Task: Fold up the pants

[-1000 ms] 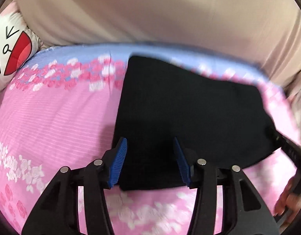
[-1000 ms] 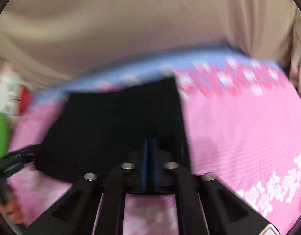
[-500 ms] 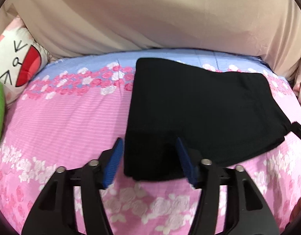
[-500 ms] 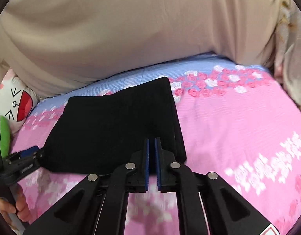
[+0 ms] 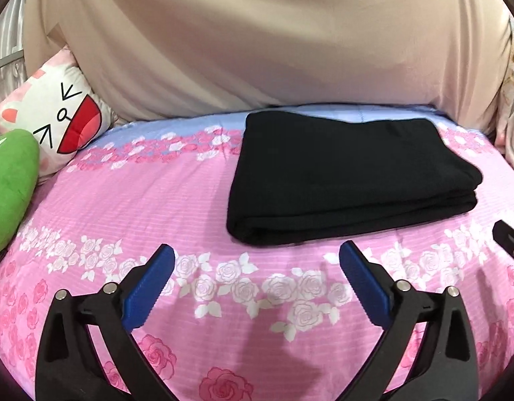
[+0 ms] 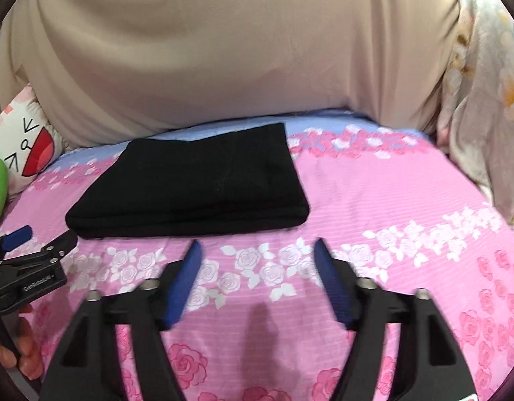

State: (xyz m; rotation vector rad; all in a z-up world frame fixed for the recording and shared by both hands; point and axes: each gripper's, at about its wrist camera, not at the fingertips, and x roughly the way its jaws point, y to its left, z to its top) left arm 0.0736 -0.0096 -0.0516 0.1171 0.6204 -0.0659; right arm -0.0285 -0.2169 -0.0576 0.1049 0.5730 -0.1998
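Observation:
The black pants (image 5: pixel 343 177) lie folded into a flat rectangle on the pink floral bed sheet (image 5: pixel 130 207); they also show in the right wrist view (image 6: pixel 203 183). My left gripper (image 5: pixel 257 257) is open and empty, a little in front of the pants' near edge. My right gripper (image 6: pixel 257 250) is open and empty, also just in front of the near edge. The left gripper shows at the left edge of the right wrist view (image 6: pixel 39 244); the right gripper's tip (image 5: pixel 510 234) shows at the right edge of the left wrist view.
A beige curtain (image 5: pixel 273 40) hangs behind the bed. A white cartoon-face pillow (image 5: pixel 53 117) and a green cushion (image 5: pixel 9 187) lie at the left. A floral fabric (image 6: pixel 484 100) hangs at the right. Bare sheet lies left and right of the pants.
Both grippers have pulled back from the pants toward the near side. The right gripper, shut before, has opened; the left gripper has opened wider. The pants stay folded on the sheet.

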